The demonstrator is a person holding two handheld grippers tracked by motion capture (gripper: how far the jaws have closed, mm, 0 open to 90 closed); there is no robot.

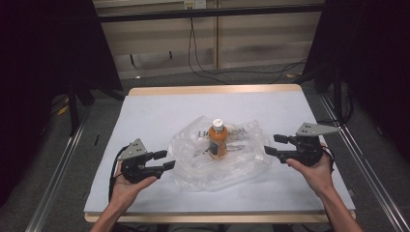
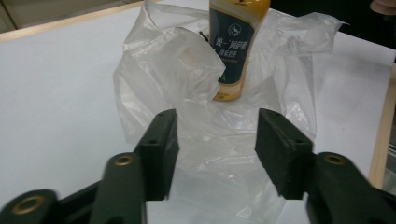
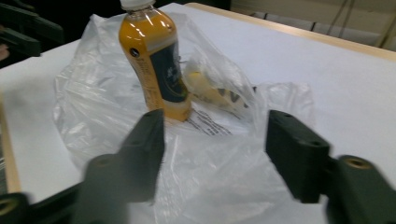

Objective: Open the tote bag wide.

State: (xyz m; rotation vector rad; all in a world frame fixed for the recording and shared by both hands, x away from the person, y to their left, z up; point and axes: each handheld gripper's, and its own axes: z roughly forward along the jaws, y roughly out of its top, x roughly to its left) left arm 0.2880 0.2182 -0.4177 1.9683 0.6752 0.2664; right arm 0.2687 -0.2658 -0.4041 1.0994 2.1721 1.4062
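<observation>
left gripper (image 1: 167, 160) — black, grey plate | right gripper (image 1: 271, 144) — black, brass screws, ribbed fingers (image 2: 282, 151)

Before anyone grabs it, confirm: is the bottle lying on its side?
No, the bottle stands upright on the clear plastic bag, its white cap at the top.

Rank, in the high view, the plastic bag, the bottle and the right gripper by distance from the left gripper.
1. Plastic bag: its edge lies just right of the left gripper.
2. Bottle: upright at the bag's middle.
3. Right gripper: across the bag, far side.
</observation>
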